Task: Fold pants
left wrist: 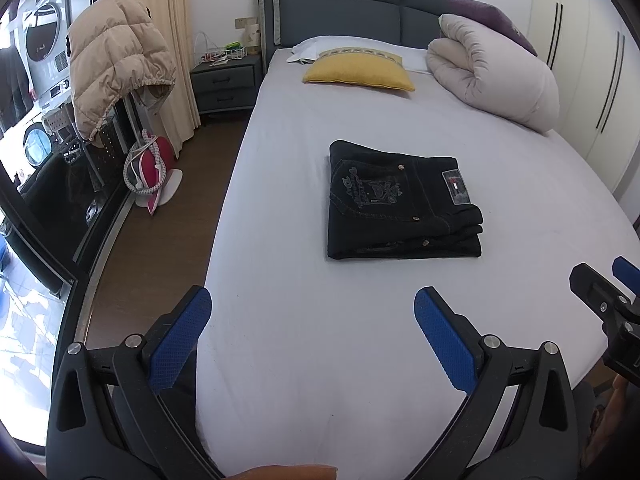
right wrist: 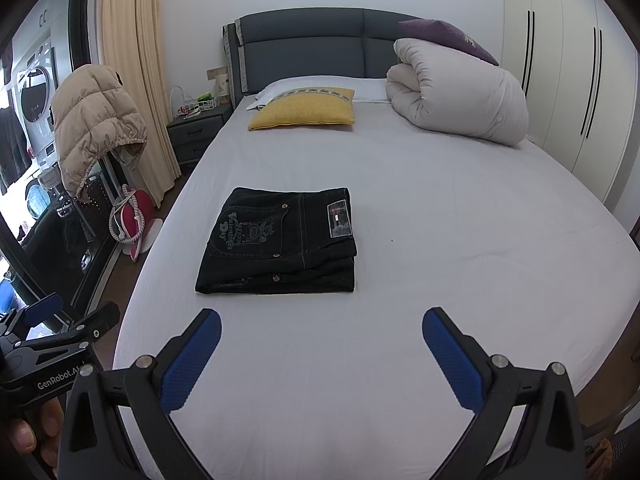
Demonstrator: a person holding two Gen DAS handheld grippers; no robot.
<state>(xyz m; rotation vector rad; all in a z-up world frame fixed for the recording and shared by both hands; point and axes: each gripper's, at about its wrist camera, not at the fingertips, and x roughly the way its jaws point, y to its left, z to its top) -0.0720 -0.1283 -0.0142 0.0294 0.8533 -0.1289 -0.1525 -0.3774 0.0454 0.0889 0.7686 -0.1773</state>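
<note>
The pants (left wrist: 404,204) lie folded in a compact stack mid-bed (left wrist: 280,360), long axis running nine to three. They sit at one o'clock from the left gripper (left wrist: 312,336) and eleven o'clock from the right gripper (right wrist: 320,356), about equally near. Both grippers' fingers (right wrist: 192,360) are spread wide, holding nothing.

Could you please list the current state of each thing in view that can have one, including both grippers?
Pants: folded into a compact stack, lying flat on the bed, untouched.
Left gripper: open, empty, short of the pants.
Right gripper: open, empty, short of the pants.
Duvet: rolled up near the headboard.
Yellow cushion: lying flat.
Jacket: draped over a stand.
</note>
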